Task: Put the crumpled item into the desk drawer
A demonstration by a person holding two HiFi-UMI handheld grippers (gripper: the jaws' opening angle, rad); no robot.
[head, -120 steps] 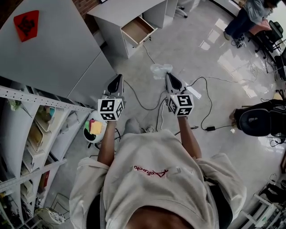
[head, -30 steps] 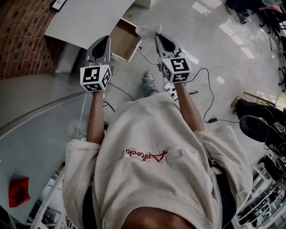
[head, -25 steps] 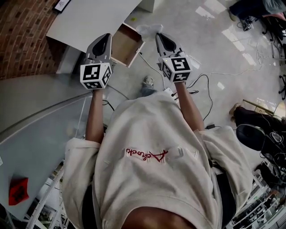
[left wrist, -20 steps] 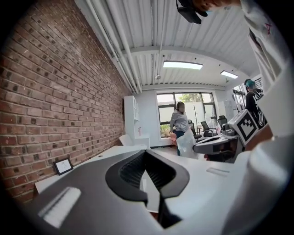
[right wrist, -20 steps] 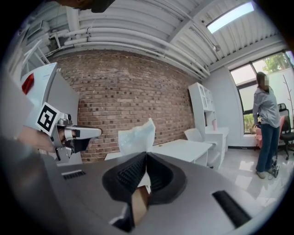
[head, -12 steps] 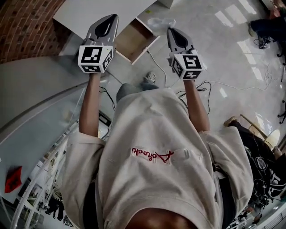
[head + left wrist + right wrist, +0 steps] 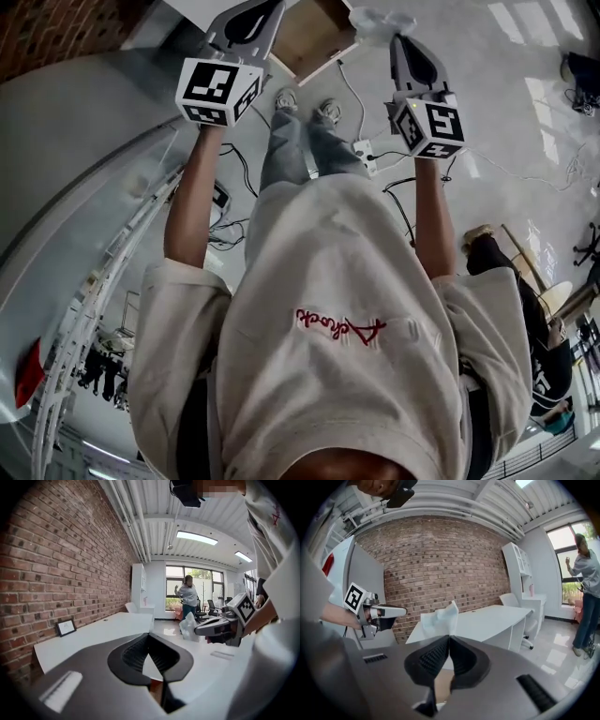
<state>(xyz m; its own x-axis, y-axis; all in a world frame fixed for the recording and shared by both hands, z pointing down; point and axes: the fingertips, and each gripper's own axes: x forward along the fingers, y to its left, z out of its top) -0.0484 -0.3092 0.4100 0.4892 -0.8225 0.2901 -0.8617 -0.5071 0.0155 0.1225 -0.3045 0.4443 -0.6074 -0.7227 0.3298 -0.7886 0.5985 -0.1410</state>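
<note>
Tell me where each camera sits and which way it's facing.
Head view: on the person's head, looking steeply down at the open drawer; shows torso, left gripper, right gripper pinching the crumpled item.
Left gripper view: on that gripper, looking along its shut jaws over the desk; the right gripper shows.
Right gripper view: along its jaws toward the brick wall; the left gripper shows.
Shared: both gripper views show the desk.

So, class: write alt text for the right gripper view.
The right gripper has its jaws shut on a white crumpled item sticking up from their tips. Beyond are a white desk and a brick wall; the left gripper is at left.
</note>
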